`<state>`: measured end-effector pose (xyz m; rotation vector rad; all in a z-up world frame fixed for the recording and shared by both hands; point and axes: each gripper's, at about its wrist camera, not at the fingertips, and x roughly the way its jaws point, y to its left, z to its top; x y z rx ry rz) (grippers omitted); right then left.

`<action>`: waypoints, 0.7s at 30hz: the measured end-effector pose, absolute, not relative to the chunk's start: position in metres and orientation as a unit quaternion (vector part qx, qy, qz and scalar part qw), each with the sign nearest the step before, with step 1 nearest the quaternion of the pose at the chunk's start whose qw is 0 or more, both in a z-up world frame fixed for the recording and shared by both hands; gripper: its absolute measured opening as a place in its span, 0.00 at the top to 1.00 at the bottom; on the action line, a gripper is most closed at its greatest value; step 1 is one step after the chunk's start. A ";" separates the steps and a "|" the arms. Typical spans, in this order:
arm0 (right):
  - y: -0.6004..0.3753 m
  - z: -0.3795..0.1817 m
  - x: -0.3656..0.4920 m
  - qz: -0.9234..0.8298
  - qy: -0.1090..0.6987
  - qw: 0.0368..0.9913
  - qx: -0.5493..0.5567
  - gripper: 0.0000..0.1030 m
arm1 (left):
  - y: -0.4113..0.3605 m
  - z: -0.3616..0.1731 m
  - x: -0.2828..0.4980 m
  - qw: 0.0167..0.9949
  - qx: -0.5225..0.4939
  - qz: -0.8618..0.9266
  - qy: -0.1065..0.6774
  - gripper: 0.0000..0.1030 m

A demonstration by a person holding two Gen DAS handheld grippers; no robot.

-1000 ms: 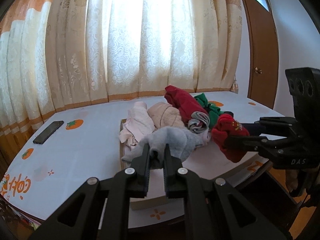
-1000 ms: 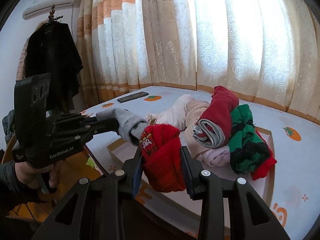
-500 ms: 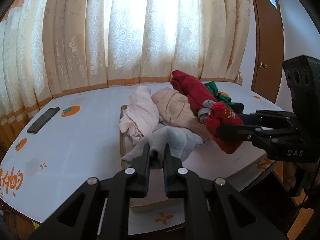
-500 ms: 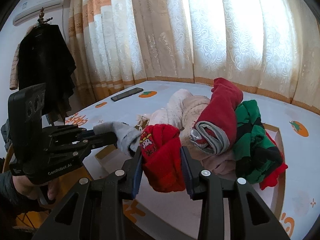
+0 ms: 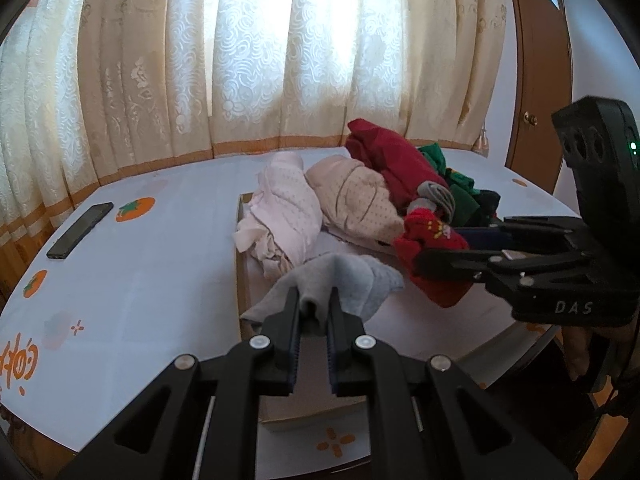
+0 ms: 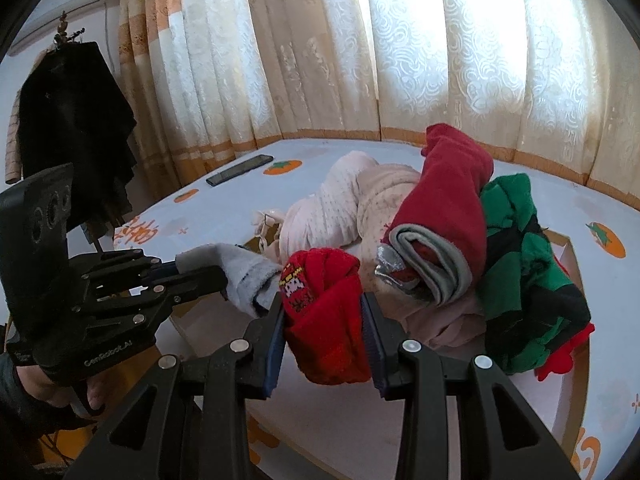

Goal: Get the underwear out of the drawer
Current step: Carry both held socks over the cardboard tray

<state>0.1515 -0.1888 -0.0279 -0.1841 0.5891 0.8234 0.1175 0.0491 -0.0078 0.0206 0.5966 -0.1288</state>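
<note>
The left claw [image 5: 314,300] is pinching a fold of a grey garment [image 5: 352,280], its jaws nearly together on the cloth, and the right claw [image 6: 322,308] is clamping a red garment [image 6: 326,316] that is bulging between its pads. Both pieces are hanging over the near end of a shallow drawer tray [image 5: 239,264] that is lying on a counter [image 5: 152,264] covered with a white cloth printed with orange fruit. Whether either piece is touching the tray floor is hard to say from these fisheye views.

Behind the held pieces, a heap is filling the back of the tray: a pale pink dotted garment [image 5: 286,208], a beige one [image 5: 356,196] beside it, a dark red garment [image 6: 448,184] rolled around a grey lining, and a green and black one [image 6: 524,264] to the right. The heap is sitting just beyond the two claws, close in front of them.

A dark phone [image 5: 80,230] is lying well to the left, near the counter's far edge. Cream curtains [image 5: 280,48] are hanging behind the counter, a brown door [image 5: 536,92] is standing at the right, and a black coat [image 6: 76,120] is hanging at the left. The counter left of the tray is lying bare up to the phone.
</note>
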 end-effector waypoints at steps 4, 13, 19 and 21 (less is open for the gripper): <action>-0.183 -0.033 0.153 0.392 0.290 0.868 -0.092 0.63 | 0.049 -0.010 0.119 0.953 0.011 -0.063 0.297 0.92; -0.177 -0.045 0.157 0.384 0.312 0.863 -0.104 0.63 | 0.048 -0.019 0.121 0.949 0.016 -0.063 0.310 0.92; -0.175 -0.047 0.157 0.384 0.316 0.861 -0.108 0.62 | 0.049 -0.024 0.120 0.947 0.013 -0.063 0.313 0.91; -0.173 -0.047 0.157 0.383 0.317 0.860 -0.111 0.61 | 0.048 -0.024 0.121 0.947 0.014 -0.062 0.314 0.91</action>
